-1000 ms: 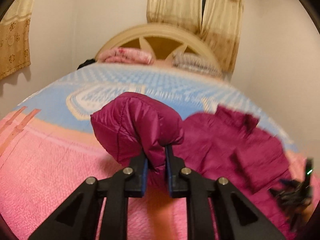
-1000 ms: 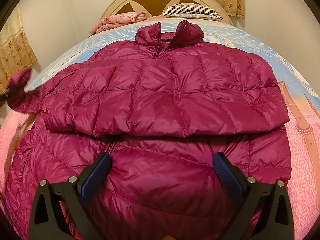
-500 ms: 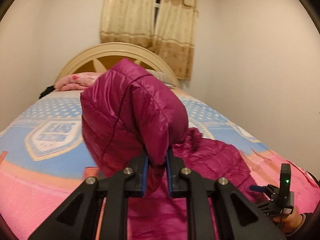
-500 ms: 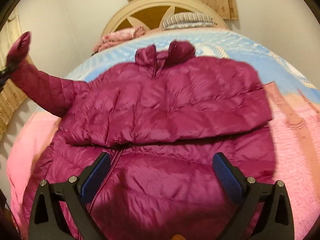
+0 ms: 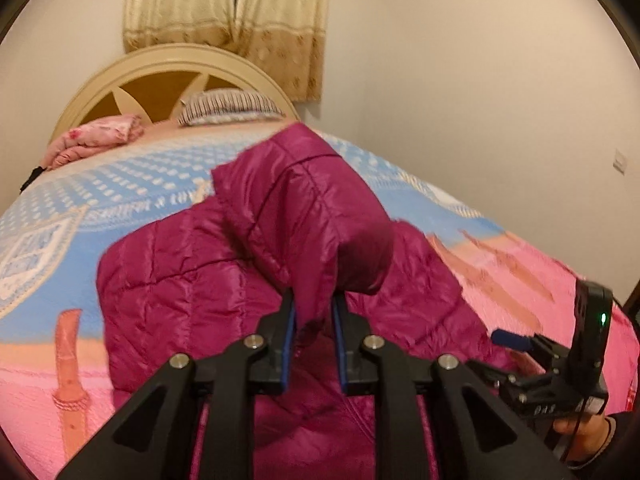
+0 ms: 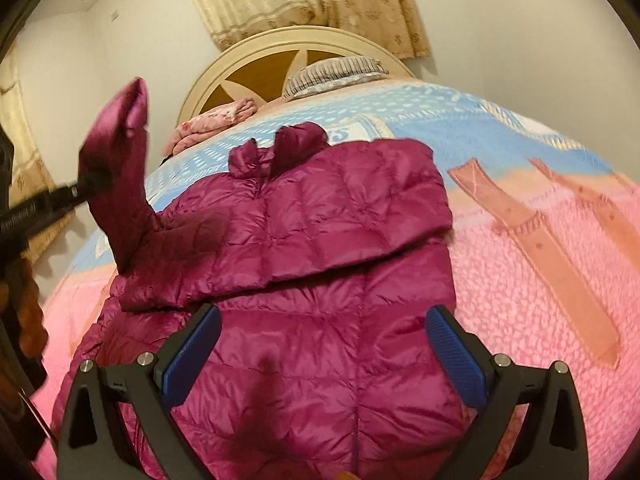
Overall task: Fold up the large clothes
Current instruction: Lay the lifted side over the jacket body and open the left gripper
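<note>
Our left gripper (image 5: 314,316) pinches the quilted, glossy magenta jacket's (image 6: 320,240) puffy sleeve (image 5: 308,224), jaws easing apart. Our right gripper (image 6: 322,354) hangs spread, empty, above the fuzzy pink bedspread (image 6: 520,288).

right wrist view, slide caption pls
Open right hand-held gripper above magenta puffer jacket on bed, one sleeve lifted.

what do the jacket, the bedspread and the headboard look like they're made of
Jacket: thin shiny synthetic shell, probably nylon or polyester, quilted into puffy squares, so likely padded with down or fibre.
Bedspread: soft plush fleece or terry by its nubby matte pile, printed pink and blue.
Headboard: probably cream-painted wood with smooth brown inset panels; could be laminate.
</note>
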A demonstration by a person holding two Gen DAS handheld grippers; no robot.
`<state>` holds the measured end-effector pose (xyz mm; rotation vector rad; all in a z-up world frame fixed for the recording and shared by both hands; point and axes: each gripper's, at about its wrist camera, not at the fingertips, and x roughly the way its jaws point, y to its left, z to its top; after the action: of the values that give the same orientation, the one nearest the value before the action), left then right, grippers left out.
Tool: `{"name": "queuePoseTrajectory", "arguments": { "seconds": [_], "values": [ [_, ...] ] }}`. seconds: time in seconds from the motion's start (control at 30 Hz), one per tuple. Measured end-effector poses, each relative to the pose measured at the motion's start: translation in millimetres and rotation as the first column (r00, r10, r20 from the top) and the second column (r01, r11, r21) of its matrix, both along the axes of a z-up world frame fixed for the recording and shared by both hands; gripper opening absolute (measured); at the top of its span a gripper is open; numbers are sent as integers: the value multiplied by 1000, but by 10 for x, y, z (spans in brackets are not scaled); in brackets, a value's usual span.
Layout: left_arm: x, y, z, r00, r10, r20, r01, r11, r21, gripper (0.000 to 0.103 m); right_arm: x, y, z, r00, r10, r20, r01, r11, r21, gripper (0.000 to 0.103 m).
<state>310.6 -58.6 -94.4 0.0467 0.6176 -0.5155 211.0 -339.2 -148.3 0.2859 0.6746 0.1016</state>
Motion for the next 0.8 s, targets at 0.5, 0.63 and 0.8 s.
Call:
{"name": "queuePoseTrajectory", "arguments": {
  "seconds": [0.5, 0.63, 0.8],
  "values": [
    [-259, -14, -32, 999, -20, 31, 19, 999, 31, 97, 59, -146, -188, 997, -55, -53, 60, 993, 104, 102],
    [13, 200, -56, 990, 135, 48, -139, 986, 90, 103, 69, -122, -184, 997, -60, -56, 65, 994, 89, 102],
    [502, 483, -468, 949, 305, -81, -289, 942, 169, 103, 76, 112, 50, 999, -28, -28, 27, 999, -17, 102]
  ]
}}
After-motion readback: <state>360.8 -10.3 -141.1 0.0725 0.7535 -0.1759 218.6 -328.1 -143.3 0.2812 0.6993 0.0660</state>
